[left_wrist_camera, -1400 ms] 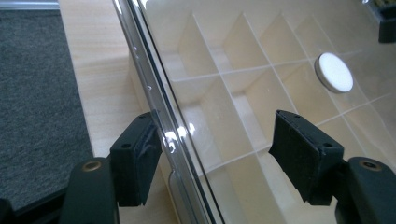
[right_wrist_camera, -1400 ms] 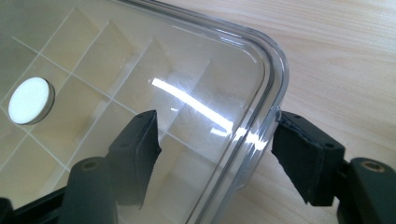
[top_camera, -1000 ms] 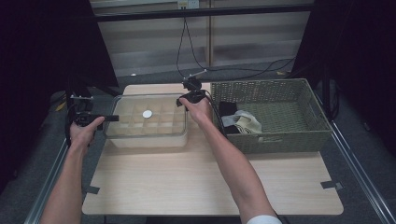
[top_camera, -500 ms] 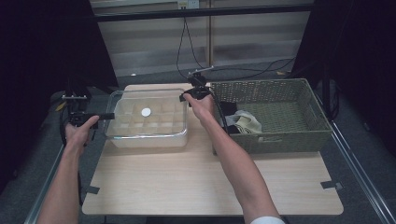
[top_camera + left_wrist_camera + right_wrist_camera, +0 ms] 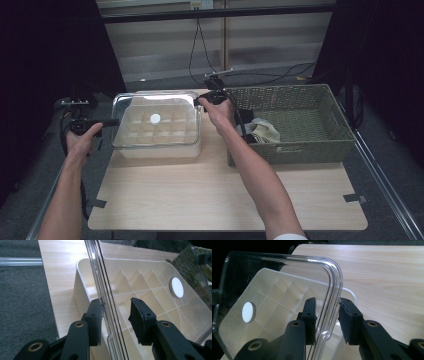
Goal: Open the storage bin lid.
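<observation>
Lid (image 5: 156, 118) sits raised above the divided box (image 5: 160, 145) at the table's (image 5: 225, 195) far left, your left gripper (image 5: 116, 315) and right gripper (image 5: 327, 317) closing on its side edges, one pad each touching; lifting clear remains.

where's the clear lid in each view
high view: clear lid left of centre, above the cream tray.
left gripper view: lid runs up the middle and right, its rim between the fingers.
right gripper view: left and centre.
shared landmark: white round disc.
</observation>
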`<move>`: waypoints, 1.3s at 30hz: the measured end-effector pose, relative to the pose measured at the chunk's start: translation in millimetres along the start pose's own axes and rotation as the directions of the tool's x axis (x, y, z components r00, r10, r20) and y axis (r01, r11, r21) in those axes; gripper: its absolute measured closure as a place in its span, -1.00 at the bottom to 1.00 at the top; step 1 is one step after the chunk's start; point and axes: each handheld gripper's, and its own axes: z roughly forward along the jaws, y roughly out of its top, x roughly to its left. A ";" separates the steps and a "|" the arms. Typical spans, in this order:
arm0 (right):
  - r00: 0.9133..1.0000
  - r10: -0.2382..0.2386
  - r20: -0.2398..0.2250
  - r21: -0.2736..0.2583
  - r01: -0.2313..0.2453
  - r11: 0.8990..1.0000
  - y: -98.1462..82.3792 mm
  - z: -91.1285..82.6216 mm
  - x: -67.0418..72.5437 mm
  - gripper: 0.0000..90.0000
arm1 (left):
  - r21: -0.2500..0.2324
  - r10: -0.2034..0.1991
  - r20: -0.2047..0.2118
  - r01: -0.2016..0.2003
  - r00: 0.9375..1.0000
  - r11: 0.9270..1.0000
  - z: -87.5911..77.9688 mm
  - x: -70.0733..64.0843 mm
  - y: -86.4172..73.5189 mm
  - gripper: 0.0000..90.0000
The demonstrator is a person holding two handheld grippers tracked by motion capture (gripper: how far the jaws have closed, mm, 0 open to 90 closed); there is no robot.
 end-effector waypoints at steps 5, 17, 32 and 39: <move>1.000 0.013 -0.026 -0.024 -0.014 1.000 1.5 -5.8 0.7 0.56 | -0.016 0.016 -0.002 -0.016 1.000 1.000 -6.9 0.2 1.3 0.47; 0.998 0.009 -0.070 -0.056 -0.013 0.998 3.4 -18.7 3.9 0.65 | -0.049 0.023 0.022 -0.022 0.999 0.999 -16.4 0.4 -0.4 0.58; 0.994 -0.001 -0.111 -0.105 -0.010 0.994 1.3 -40.6 10.8 0.72 | -0.072 0.041 0.043 -0.038 0.998 0.997 -27.7 -6.6 -2.4 0.69; 0.992 -0.008 -0.123 -0.121 -0.007 0.993 -0.6 -50.6 15.1 0.74 | -0.080 0.056 0.040 -0.053 0.998 0.995 -32.8 -11.1 -2.7 0.72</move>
